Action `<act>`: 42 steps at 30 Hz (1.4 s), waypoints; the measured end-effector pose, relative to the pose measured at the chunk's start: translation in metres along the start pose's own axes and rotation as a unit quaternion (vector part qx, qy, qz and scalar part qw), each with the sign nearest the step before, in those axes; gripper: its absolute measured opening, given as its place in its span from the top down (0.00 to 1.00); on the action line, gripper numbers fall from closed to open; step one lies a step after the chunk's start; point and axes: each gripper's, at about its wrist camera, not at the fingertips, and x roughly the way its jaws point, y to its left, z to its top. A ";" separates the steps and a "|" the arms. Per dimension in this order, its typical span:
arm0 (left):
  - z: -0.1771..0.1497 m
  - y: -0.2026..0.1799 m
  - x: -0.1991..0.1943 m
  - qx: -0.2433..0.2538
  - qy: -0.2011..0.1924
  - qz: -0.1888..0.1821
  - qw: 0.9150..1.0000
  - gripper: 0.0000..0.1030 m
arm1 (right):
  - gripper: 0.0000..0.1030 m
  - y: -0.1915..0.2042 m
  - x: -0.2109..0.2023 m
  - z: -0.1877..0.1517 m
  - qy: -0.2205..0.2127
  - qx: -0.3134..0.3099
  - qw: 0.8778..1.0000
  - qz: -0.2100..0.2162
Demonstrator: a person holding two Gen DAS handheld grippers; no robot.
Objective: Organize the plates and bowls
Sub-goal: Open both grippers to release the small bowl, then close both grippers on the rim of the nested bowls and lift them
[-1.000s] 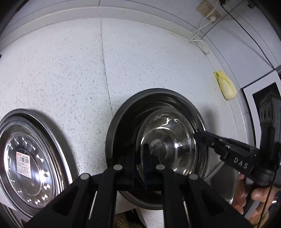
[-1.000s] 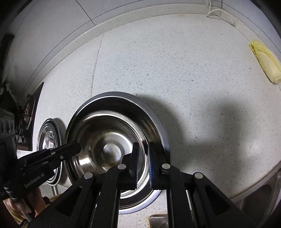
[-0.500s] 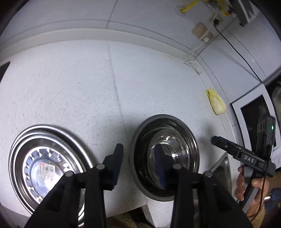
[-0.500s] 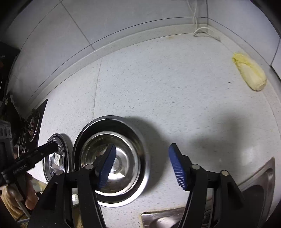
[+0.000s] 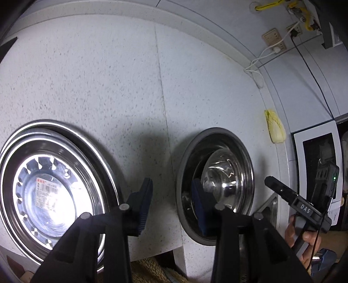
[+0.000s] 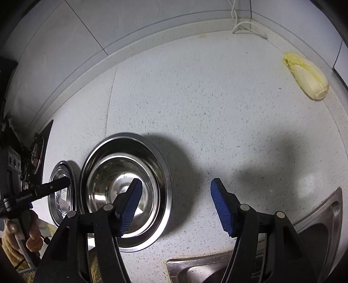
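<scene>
Bowls, round and shiny metal, sit nested on the speckled counter. Beside them lies a flat shiny plate. Both the left gripper and right gripper hang above, jaws wide apart, holding nothing.

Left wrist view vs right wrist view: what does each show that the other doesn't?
Only the left wrist view: the barcode label inside the plate, wall sockets, yellow cable, and the right gripper seen from outside.

Only the right wrist view: the sink in full, the stove burner, and the left gripper from outside.

Both: nested steel bowls, steel plate, napa cabbage, white cord, speckled countertop. Both grippers are open and empty.
</scene>
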 end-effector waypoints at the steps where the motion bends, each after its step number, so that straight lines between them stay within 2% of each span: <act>1: -0.001 0.001 0.003 -0.002 0.003 -0.001 1.000 0.66 | 0.42 0.001 0.002 -0.002 0.003 0.000 1.000 0.001; 11: -0.008 0.007 0.024 -0.014 0.032 -0.001 0.999 0.66 | 0.44 0.007 0.018 -0.008 0.021 -0.014 1.000 -0.002; 15: -0.008 0.006 0.027 -0.012 0.030 -0.005 0.999 0.68 | 0.58 0.007 0.023 -0.008 0.024 -0.016 1.000 -0.001; 19: -0.007 0.010 0.031 -0.021 0.034 -0.012 0.999 0.70 | 0.66 0.005 0.030 -0.009 0.032 -0.009 0.999 0.002; 20: -0.007 0.011 0.031 -0.021 0.035 -0.014 0.999 0.71 | 0.66 0.004 0.031 -0.009 0.032 -0.008 0.999 0.001; 26: -0.005 0.006 0.037 -0.013 0.042 -0.038 0.998 0.89 | 0.83 0.004 0.035 -0.009 0.035 -0.010 0.999 0.016; 28: -0.005 0.006 0.038 -0.013 0.045 -0.047 0.998 0.93 | 0.85 0.004 0.036 -0.008 0.038 -0.008 0.999 0.025; 32: -0.004 0.006 0.040 -0.011 0.045 -0.057 0.997 0.94 | 0.91 0.005 0.039 -0.008 0.041 -0.011 0.999 0.030; 42: -0.003 0.008 0.040 -0.006 0.042 -0.060 0.997 0.94 | 0.91 0.013 0.039 -0.009 0.034 -0.014 0.999 0.013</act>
